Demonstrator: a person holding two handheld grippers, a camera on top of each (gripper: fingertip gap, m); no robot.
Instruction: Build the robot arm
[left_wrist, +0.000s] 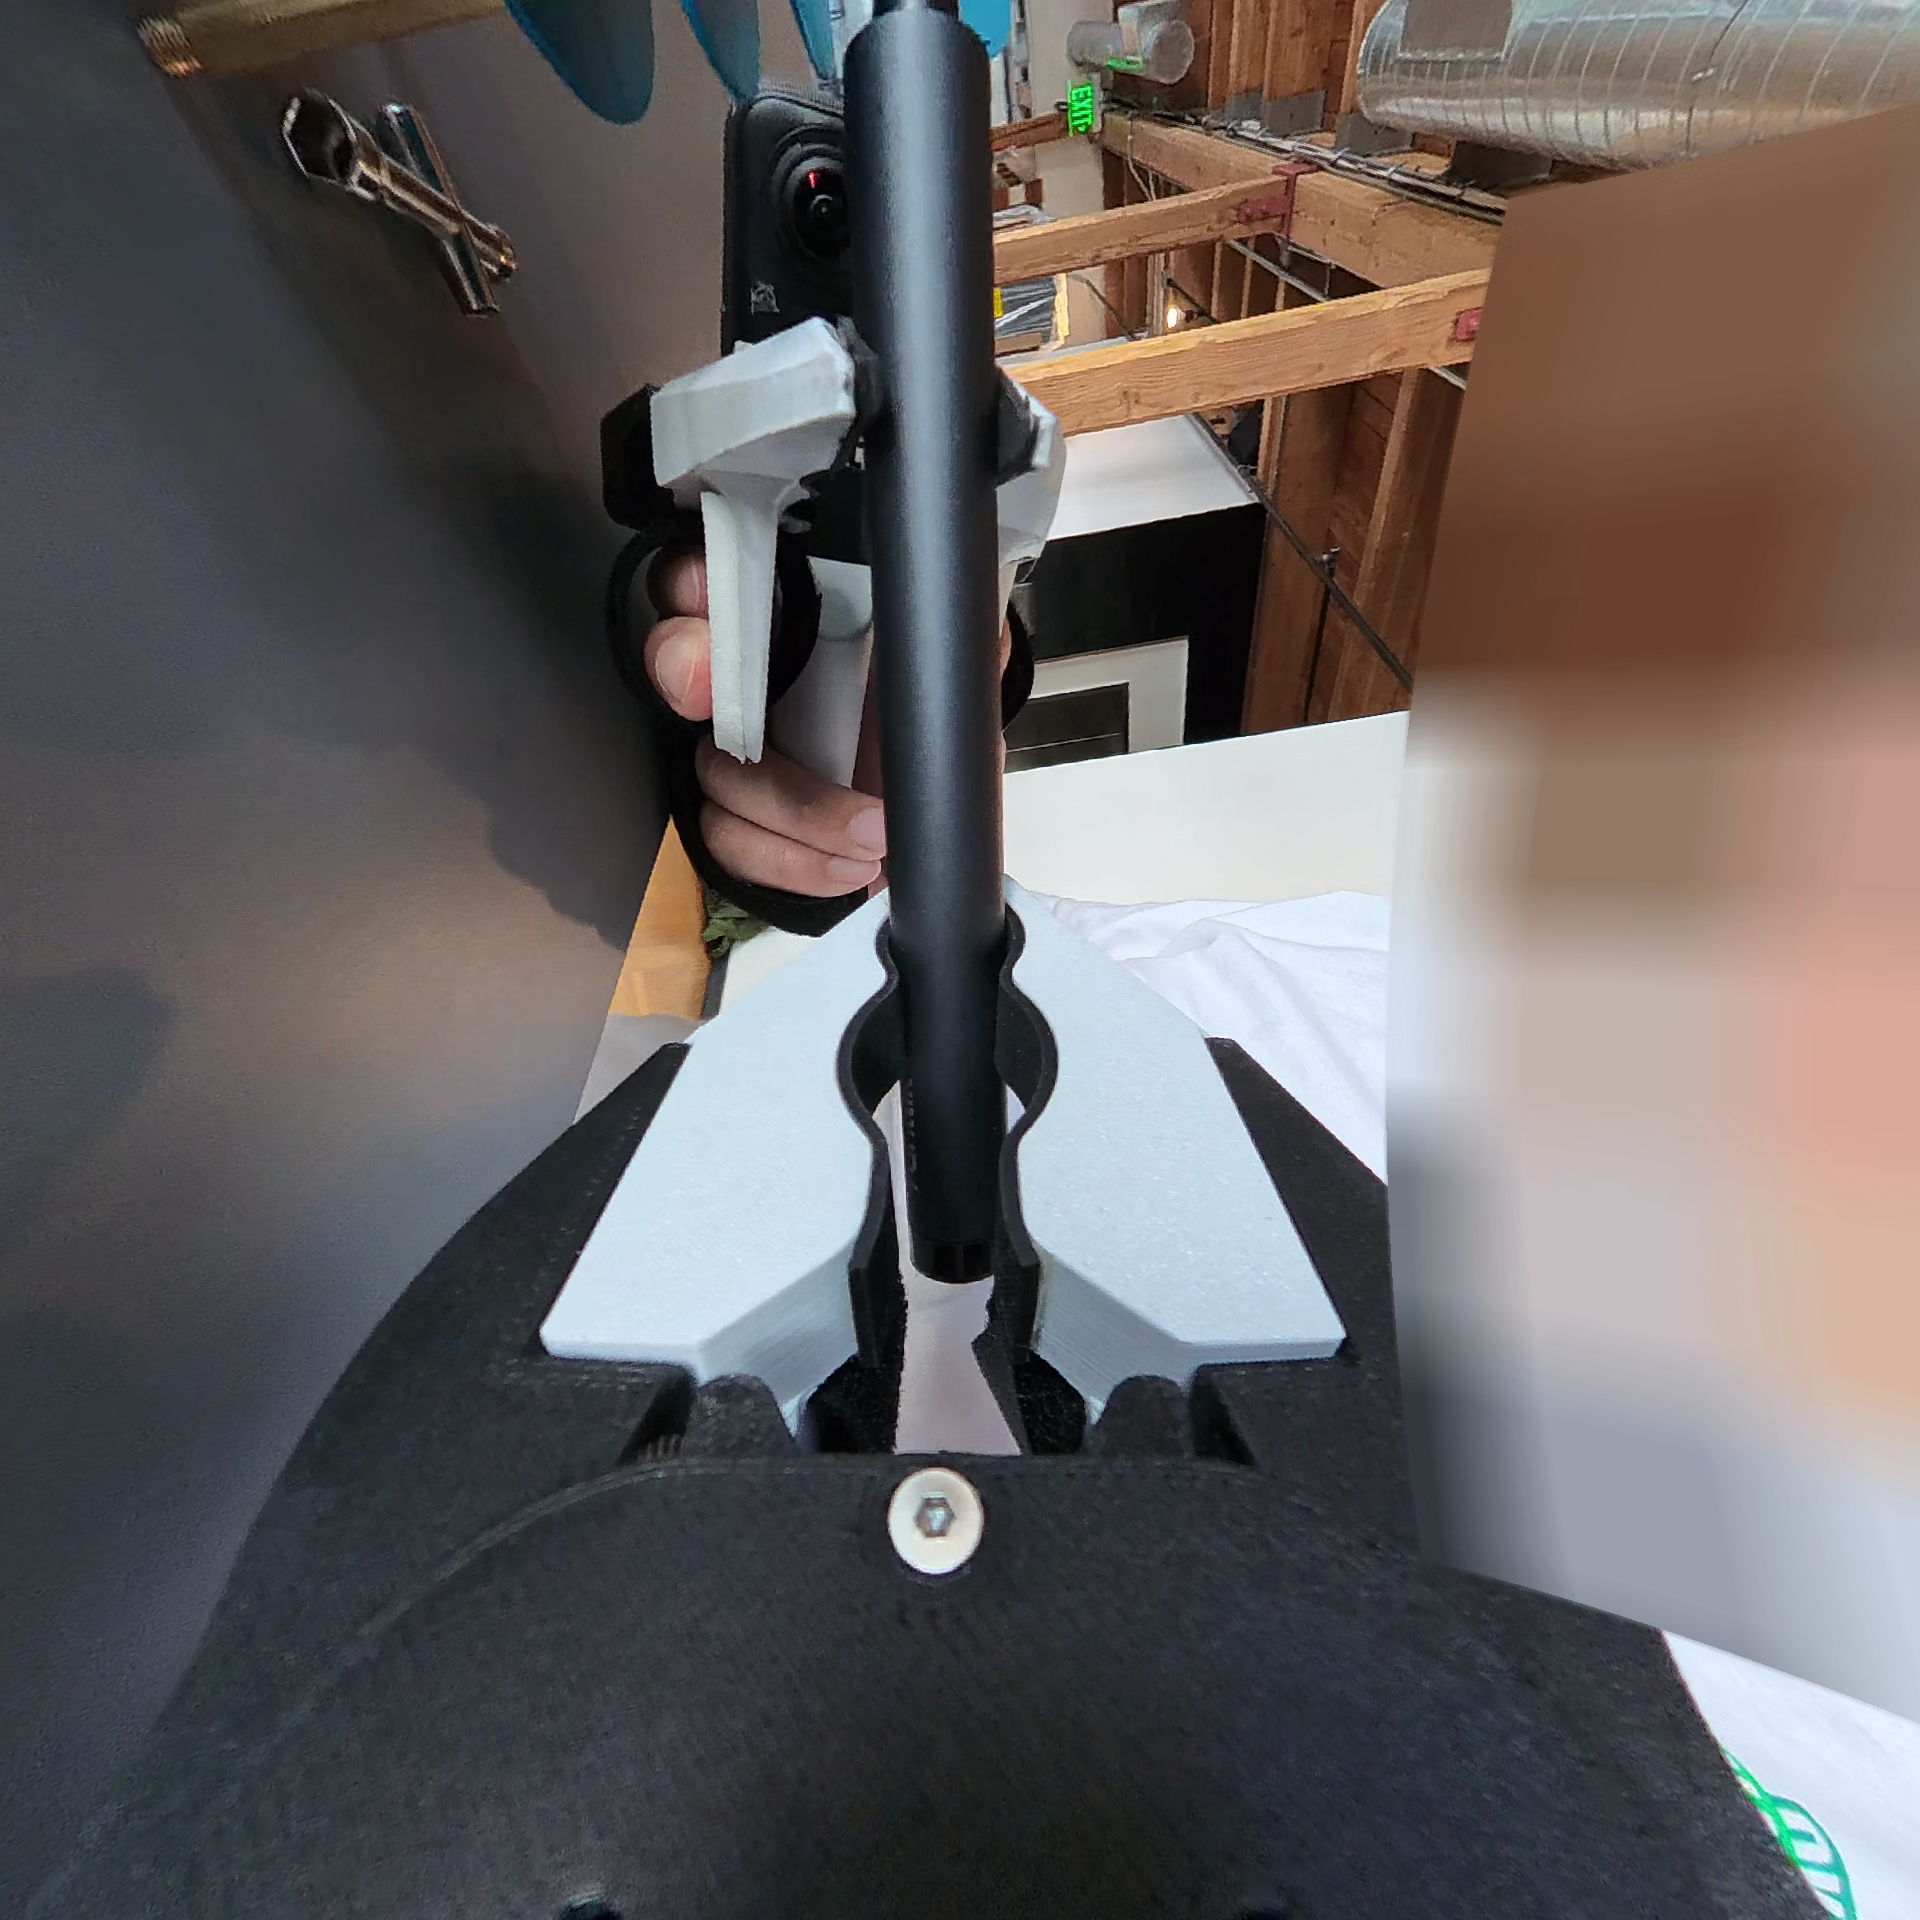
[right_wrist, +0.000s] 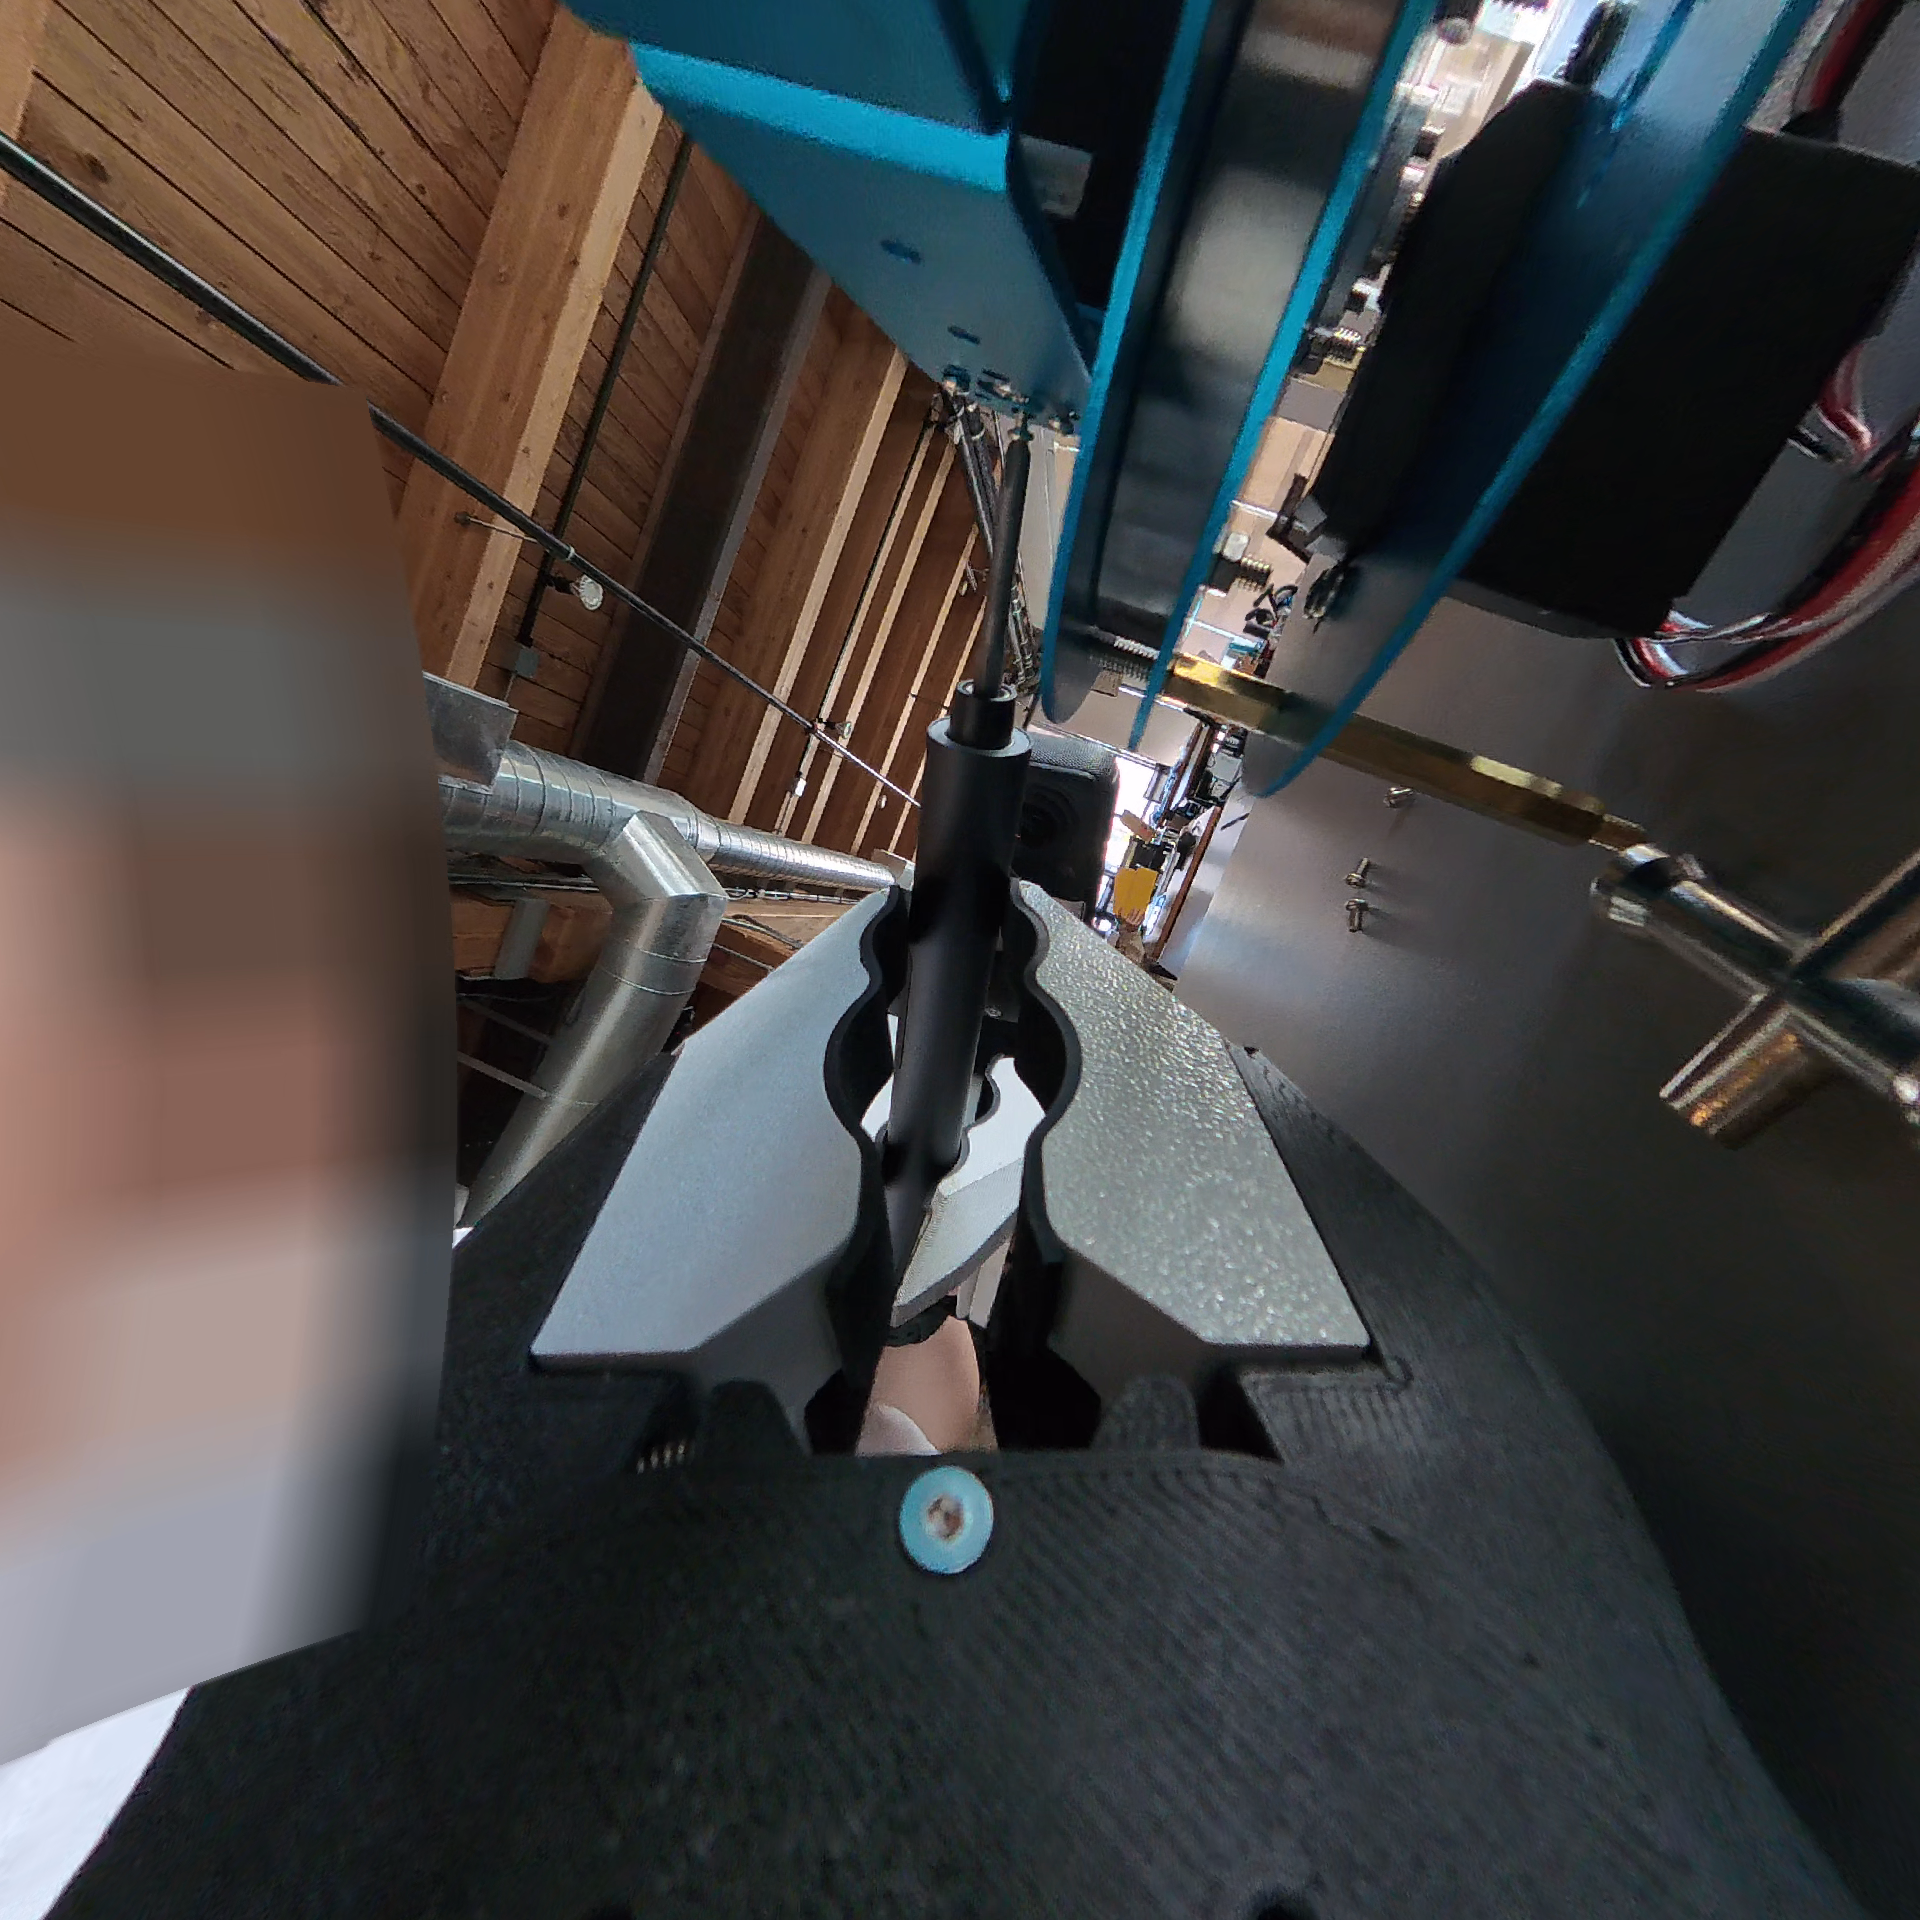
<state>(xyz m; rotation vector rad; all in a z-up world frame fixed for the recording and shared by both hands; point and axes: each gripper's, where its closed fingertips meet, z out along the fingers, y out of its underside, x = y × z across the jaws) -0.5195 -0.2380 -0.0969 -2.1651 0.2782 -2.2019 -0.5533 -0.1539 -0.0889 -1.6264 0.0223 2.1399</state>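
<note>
Here both hand-held grippers clamp a slim matte-black screwdriver (left_wrist: 940, 623).

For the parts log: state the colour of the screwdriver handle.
Matte black screwdriver handle; left wrist view shows it best.

Hemmed in on the left by a grey panel (left_wrist: 260, 675) bearing a chrome cross-shaped fitting (left_wrist: 400, 197) and a brass standoff (right_wrist: 1434, 764). Overhead, crowded by blue plates (right_wrist: 1164, 447) and a black motor block (right_wrist: 1621, 364). Ahead, blocked by the other gripper (left_wrist: 852, 436) clamping the black screwdriver handle (left_wrist: 935, 623). Open only rightward, above the white tabletop (left_wrist: 1195, 800).
</note>
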